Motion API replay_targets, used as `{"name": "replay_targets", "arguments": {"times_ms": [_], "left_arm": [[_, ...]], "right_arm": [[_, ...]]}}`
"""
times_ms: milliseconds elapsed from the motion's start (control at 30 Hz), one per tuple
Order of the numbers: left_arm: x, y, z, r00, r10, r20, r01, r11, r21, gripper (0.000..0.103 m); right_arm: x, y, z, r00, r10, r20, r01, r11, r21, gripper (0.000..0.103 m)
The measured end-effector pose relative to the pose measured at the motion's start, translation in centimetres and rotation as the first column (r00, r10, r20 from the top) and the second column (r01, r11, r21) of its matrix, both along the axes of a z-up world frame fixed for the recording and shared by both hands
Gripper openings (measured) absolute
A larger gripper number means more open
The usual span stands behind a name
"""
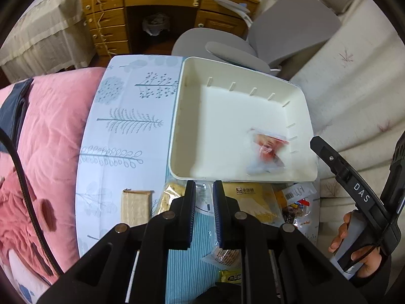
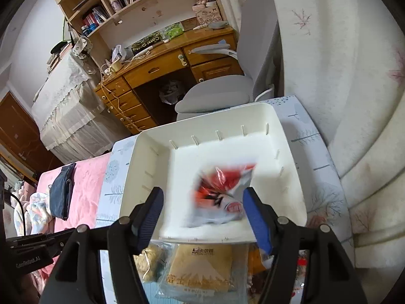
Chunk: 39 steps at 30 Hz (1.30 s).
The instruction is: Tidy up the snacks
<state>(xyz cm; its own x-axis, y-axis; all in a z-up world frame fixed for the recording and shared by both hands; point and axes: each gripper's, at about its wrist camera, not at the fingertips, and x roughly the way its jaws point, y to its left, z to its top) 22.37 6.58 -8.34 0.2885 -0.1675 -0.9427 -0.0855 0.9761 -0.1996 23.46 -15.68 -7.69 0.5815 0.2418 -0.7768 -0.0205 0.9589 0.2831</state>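
Note:
A white tray (image 1: 174, 126) (image 2: 136, 167) stands on the table with the tree-print cloth. A red-and-white snack packet (image 1: 267, 152) (image 2: 220, 192), blurred, is inside it near the right wall. My right gripper (image 2: 202, 195) is open over the tray's near edge; the packet shows between its fingers, close to the right one, and is not pinched. In the left wrist view that gripper (image 1: 354, 185) comes in from the right with a hand on it. My left gripper (image 1: 204, 187) is shut on nothing above the snack pile: a wafer pack (image 1: 134, 205), a tan packet (image 1: 250, 197) (image 2: 202, 266).
More packets lie in front of the tray, among them a yellow one (image 1: 230, 277) and wrapped candies (image 1: 298, 210). A pink quilt (image 1: 50, 139) lies left of the table. A grey chair (image 1: 278, 33) and a wooden desk (image 1: 157, 2) stand behind, pale bedding (image 1: 354, 76) at the right.

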Motion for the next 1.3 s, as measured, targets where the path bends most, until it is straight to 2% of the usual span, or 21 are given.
{"name": "replay_targets", "arguments": {"times_ms": [367, 733, 1100, 1167, 1300], "left_arm": [[-2.8, 2.0, -0.1, 0.998, 0.057, -0.013, -0.057, 0.998, 0.017, 0.012], [-6.9, 5.9, -0.7, 0.998, 0.063, -0.03, -0.063, 0.998, 0.008, 0.017], [-9.3, 9.2, -2.7, 0.997, -0.007, -0.072, 0.007, 1.0, 0.0, 0.032], [-9.5, 9.5, -3.3, 0.996, -0.026, -0.084, 0.026, 1.0, 0.0, 0.045], [-9.5, 10.0, -4.3, 0.992, -0.075, -0.1, 0.075, 0.997, 0.003, 0.054]], "right_arm": [[-1.4, -0.8, 0.1, 1.0, -0.025, -0.017, 0.026, 0.998, 0.061, 0.075], [-7.1, -0.1, 0.7, 0.998, -0.06, -0.006, 0.061, 0.998, 0.03, 0.075], [-13.3, 0.9, -0.3, 0.984, -0.17, -0.053, 0.171, 0.985, 0.01, 0.075], [-14.3, 1.2, -0.6, 0.979, -0.192, -0.065, 0.194, 0.981, 0.012, 0.075], [-16.3, 1.7, -1.4, 0.968, -0.235, -0.087, 0.236, 0.972, 0.005, 0.075]]}}
